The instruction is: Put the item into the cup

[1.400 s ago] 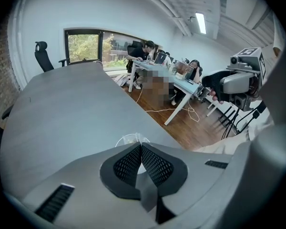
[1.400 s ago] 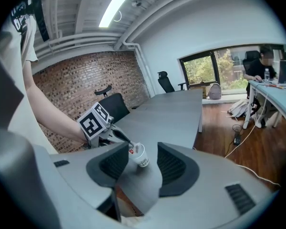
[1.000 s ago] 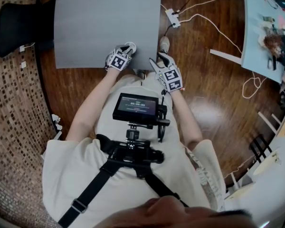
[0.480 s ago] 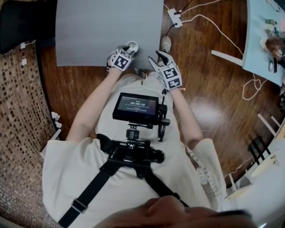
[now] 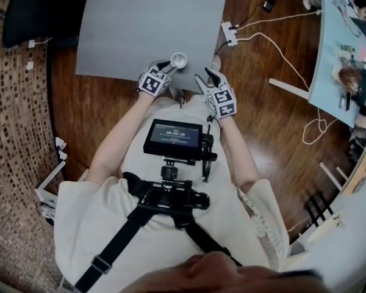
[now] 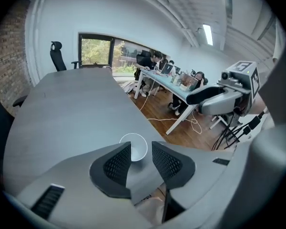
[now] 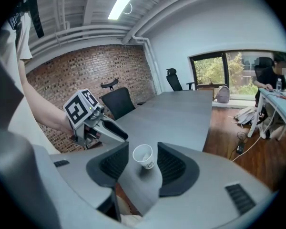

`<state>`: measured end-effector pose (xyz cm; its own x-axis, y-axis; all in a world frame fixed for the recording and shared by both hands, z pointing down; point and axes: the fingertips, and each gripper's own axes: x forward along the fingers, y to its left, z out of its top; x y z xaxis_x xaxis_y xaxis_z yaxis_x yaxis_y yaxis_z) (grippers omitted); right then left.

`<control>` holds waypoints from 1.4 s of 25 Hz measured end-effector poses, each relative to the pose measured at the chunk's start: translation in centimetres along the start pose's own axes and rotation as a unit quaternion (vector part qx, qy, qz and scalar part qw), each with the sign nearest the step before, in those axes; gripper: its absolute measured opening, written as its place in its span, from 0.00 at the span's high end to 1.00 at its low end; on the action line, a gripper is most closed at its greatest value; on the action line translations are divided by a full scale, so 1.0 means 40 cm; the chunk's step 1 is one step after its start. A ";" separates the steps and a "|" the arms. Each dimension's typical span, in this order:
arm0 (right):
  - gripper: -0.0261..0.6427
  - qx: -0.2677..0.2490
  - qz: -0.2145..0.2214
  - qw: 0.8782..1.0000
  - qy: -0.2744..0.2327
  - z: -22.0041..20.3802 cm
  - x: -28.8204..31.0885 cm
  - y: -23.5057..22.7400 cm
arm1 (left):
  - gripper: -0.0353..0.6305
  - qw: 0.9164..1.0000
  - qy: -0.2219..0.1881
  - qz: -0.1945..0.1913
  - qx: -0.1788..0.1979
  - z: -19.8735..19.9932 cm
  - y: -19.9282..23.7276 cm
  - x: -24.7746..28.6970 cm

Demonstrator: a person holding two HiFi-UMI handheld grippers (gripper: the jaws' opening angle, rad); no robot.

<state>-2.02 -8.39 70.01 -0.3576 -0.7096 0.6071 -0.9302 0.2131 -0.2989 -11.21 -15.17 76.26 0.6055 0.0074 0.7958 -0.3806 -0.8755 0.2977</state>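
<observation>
A white paper cup (image 5: 179, 60) stands upright on the grey table (image 5: 146, 23), close to its near edge. My left gripper (image 5: 166, 68) sits just behind the cup, its jaws opening and nothing pressed between the pads. In the left gripper view the cup (image 6: 134, 147) shows just beyond the parted fingertips of the left gripper (image 6: 141, 150). To the cup's right, my right gripper (image 5: 202, 77) is open and apart from it. The right gripper view frames the cup (image 7: 144, 155) past the spread tips of the right gripper (image 7: 143, 160). What lies inside the cup I cannot make out.
A black office chair (image 5: 30, 11) stands at the table's far left corner. A power strip (image 5: 230, 33) and white cables lie on the wood floor to the right. A light blue desk (image 5: 335, 35) with clutter runs along the right edge. A small monitor (image 5: 174, 138) hangs on the person's chest rig.
The cup now stands a little farther ahead of the left gripper, which has drawn back from it. The head view has shifted, so the table sits more to the right.
</observation>
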 end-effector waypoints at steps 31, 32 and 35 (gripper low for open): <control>0.66 -0.079 0.043 0.995 -0.050 -0.058 -0.407 -0.009 | 0.74 0.962 -0.200 0.105 -0.153 -0.049 -0.384 -0.274; 0.66 -0.079 0.045 0.995 -0.050 -0.076 -0.440 -0.015 | 0.74 0.961 -0.199 0.109 -0.159 -0.061 -0.420 -0.264; 0.66 -0.084 0.057 0.994 -0.047 -0.142 -0.531 -0.023 | 0.74 0.953 -0.209 0.118 -0.184 -0.099 -0.532 -0.242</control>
<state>5.97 10.29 61.57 -0.4603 -0.7317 0.5027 -0.8872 0.3995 -0.2308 -11.73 5.31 64.29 0.6691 -0.4288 0.6070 -0.7134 -0.5994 0.3630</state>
